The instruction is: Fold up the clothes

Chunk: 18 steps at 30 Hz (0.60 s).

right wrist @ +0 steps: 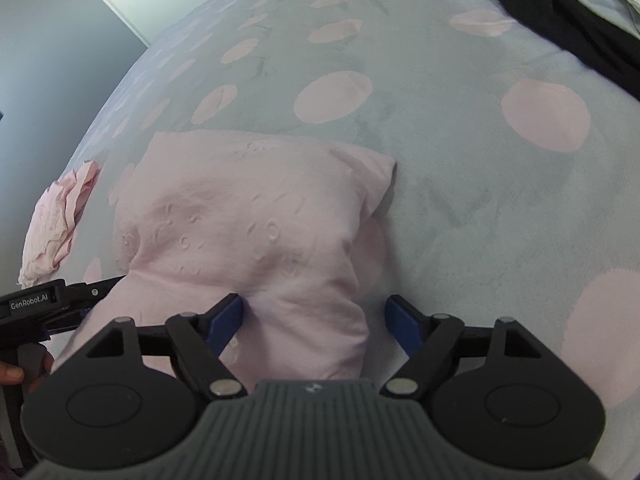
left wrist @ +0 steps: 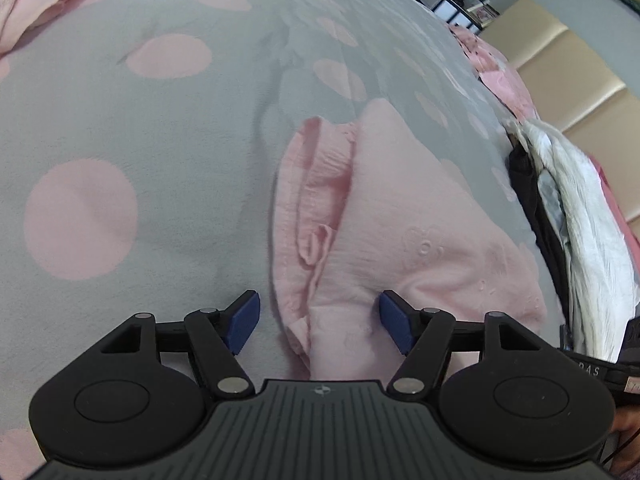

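Both the left gripper (left wrist: 320, 322) and right gripper (right wrist: 314, 322) stand released, jaws straddling the pink garment's (right wrist: 248, 216) near end on the spotted bedspread (right wrist: 460, 184).

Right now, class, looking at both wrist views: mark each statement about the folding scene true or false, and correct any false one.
1. The pink garment lies on a grey bedspread with pink dots. True.
2. The left gripper is clamped shut on the garment. False: its jaws stand open, with cloth between them.
3. The right gripper is open. True.
4. A second, crumpled pink piece lies apart from the garment. True.
5. The dark clothing lies on top of the pink garment. False: it lies apart, at the bed's far side.
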Each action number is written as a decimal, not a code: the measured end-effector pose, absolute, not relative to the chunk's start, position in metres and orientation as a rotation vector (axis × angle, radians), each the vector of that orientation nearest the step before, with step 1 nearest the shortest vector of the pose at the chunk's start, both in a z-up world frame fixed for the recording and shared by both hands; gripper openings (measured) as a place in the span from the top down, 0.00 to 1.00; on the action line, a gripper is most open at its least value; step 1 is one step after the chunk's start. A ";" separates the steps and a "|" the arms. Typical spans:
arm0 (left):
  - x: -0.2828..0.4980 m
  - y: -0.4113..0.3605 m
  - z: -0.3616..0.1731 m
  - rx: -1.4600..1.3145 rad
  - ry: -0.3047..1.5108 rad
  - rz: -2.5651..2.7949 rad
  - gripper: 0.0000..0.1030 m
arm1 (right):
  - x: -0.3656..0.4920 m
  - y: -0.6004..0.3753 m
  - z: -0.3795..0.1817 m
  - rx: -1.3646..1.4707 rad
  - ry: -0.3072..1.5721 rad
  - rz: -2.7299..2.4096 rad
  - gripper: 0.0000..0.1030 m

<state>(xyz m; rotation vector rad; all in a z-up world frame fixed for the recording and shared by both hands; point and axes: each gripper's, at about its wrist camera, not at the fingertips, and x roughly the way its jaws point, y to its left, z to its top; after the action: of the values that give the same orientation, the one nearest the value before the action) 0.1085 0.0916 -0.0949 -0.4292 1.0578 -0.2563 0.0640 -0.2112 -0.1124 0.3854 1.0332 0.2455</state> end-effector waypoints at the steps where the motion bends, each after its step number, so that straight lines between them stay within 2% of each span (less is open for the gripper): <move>1: 0.107 0.087 -0.094 -0.409 1.049 -0.260 0.48 | 0.064 -0.210 -0.113 0.384 1.030 0.242 0.21; 3: 0.105 0.078 -0.092 -0.363 1.030 -0.265 0.54 | 0.064 -0.209 -0.112 0.369 1.023 0.238 0.24; 4: 0.105 0.076 -0.091 -0.352 1.026 -0.270 0.59 | 0.063 -0.208 -0.112 0.360 1.017 0.236 0.29; 6: 0.106 0.074 -0.089 -0.348 1.023 -0.284 0.67 | 0.063 -0.206 -0.111 0.353 1.003 0.236 0.39; 8: 0.105 0.073 -0.087 -0.338 1.018 -0.292 0.70 | 0.061 -0.205 -0.109 0.362 0.991 0.247 0.55; 11: 0.103 0.069 -0.082 -0.310 0.998 -0.296 0.76 | 0.060 -0.210 -0.107 0.416 0.981 0.250 0.71; 14: 0.101 0.069 -0.076 -0.312 0.977 -0.295 0.80 | 0.059 -0.214 -0.103 0.441 0.965 0.264 0.80; 18: 0.099 0.072 -0.067 -0.325 0.944 -0.299 0.85 | 0.058 -0.212 -0.092 0.440 0.929 0.277 0.82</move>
<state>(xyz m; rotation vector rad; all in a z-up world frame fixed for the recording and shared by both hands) 0.0995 0.0721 -0.0675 -0.3246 0.9438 -0.2991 0.0581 -0.2117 -0.0924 0.4398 0.9287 0.2773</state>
